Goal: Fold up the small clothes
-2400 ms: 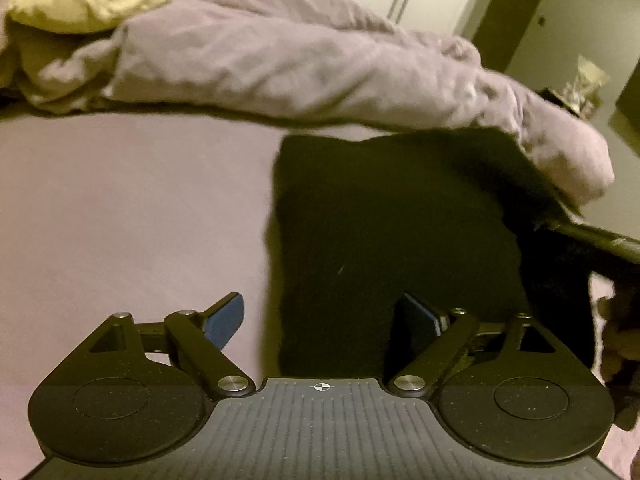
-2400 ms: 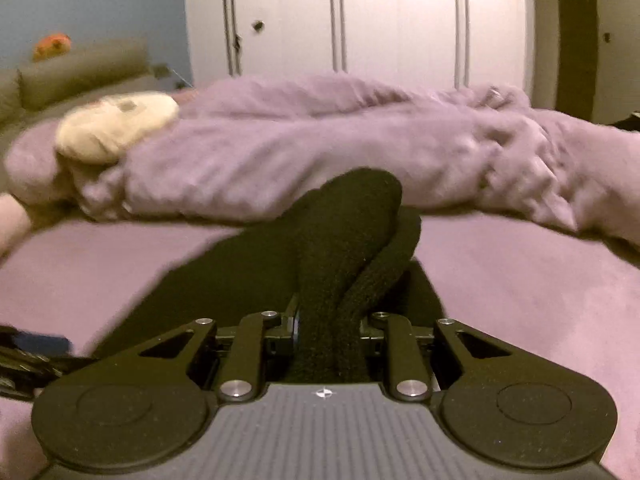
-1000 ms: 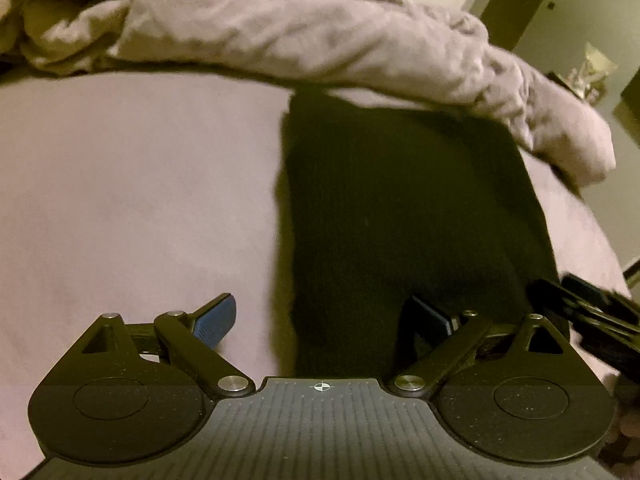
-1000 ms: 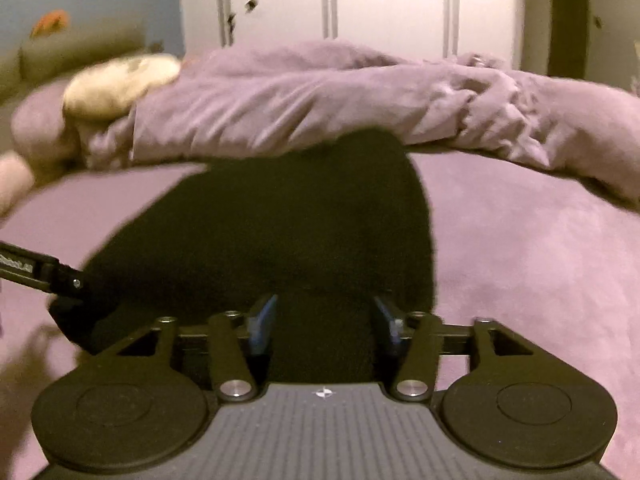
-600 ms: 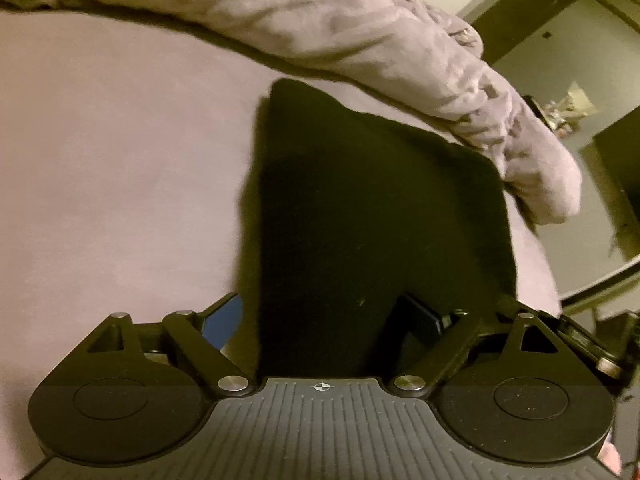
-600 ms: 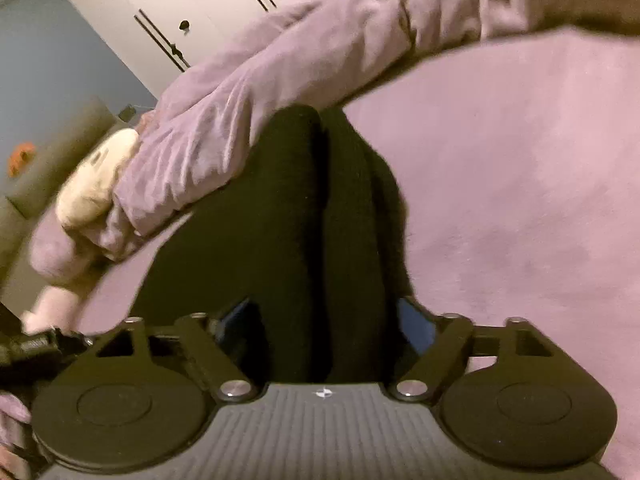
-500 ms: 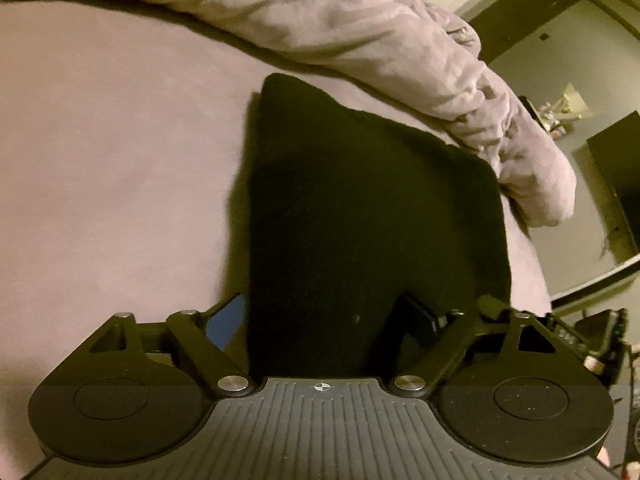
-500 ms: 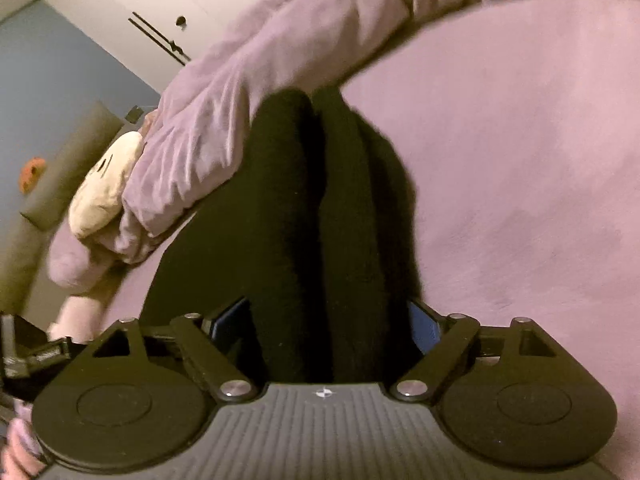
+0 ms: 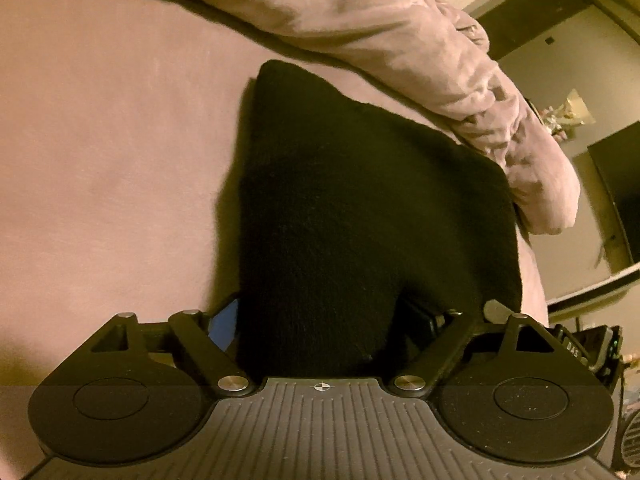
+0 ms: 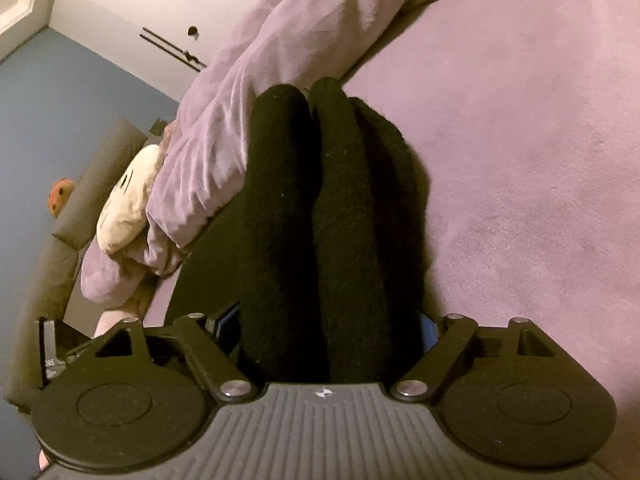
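Note:
A black knit garment (image 9: 360,200) lies on the pink bed sheet (image 9: 100,140). My left gripper (image 9: 320,318) is open and wide, and the garment's near left edge runs between its blue pads (image 9: 224,326). In the right wrist view the garment (image 10: 320,220) bunches into two raised ridges. These ridges fill the gap of my right gripper (image 10: 328,324), whose jaws are wide and closing around them. I cannot see the pads pinching the cloth. Each gripper shows at the edge of the other's view: the right one (image 9: 580,346) and the left one (image 10: 52,350).
A crumpled lilac duvet (image 9: 360,20) lies along the far side of the garment, touching its far edge (image 10: 260,80). A cream plush toy (image 10: 128,200) rests beside the duvet. Beyond it are a grey sofa (image 10: 80,208) and white wardrobe doors (image 10: 140,0). The bed's edge is right of the garment (image 9: 532,280).
Both grippers have come lower and closer over the garment. The right one has rolled and its jaws stand wider. The cloth that lay flat between them now stands in two ridges.

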`<action>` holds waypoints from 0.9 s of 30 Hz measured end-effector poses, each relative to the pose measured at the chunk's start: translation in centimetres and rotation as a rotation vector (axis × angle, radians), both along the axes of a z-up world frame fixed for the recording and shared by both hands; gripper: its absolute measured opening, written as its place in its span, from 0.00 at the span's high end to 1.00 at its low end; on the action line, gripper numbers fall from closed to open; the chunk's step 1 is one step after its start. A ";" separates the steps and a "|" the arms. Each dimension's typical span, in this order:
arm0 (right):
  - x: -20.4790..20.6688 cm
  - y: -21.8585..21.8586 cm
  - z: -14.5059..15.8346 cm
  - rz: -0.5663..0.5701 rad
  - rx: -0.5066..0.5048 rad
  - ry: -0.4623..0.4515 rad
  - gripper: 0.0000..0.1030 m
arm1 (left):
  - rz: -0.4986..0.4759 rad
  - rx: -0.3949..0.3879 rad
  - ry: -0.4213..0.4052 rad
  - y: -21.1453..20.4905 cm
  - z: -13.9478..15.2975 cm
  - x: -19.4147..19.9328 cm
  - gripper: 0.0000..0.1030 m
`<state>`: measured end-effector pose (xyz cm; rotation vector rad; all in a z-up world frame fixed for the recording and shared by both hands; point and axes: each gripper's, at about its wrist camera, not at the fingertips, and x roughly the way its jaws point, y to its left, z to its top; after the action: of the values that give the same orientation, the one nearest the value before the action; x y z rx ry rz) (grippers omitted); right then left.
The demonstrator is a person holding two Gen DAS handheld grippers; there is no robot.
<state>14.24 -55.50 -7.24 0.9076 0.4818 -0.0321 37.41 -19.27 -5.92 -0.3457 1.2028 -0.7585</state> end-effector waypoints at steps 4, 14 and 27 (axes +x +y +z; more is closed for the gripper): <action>0.2 -0.2 -0.1 0.004 0.007 -0.018 0.28 | 0.006 -0.004 0.002 -0.2 -0.1 0.2 0.19; 1.6 0.9 0.2 0.022 -0.010 -0.010 0.42 | 0.001 0.001 -0.044 -0.6 0.4 -0.1 0.33; 3.7 6.3 3.4 0.141 -0.050 -0.051 0.46 | 0.052 0.038 -0.178 3.7 3.8 -1.1 0.42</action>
<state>17.98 -49.21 -3.87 0.8216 0.4949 0.1068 36.30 -15.54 -2.16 -0.2707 1.0360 -0.7053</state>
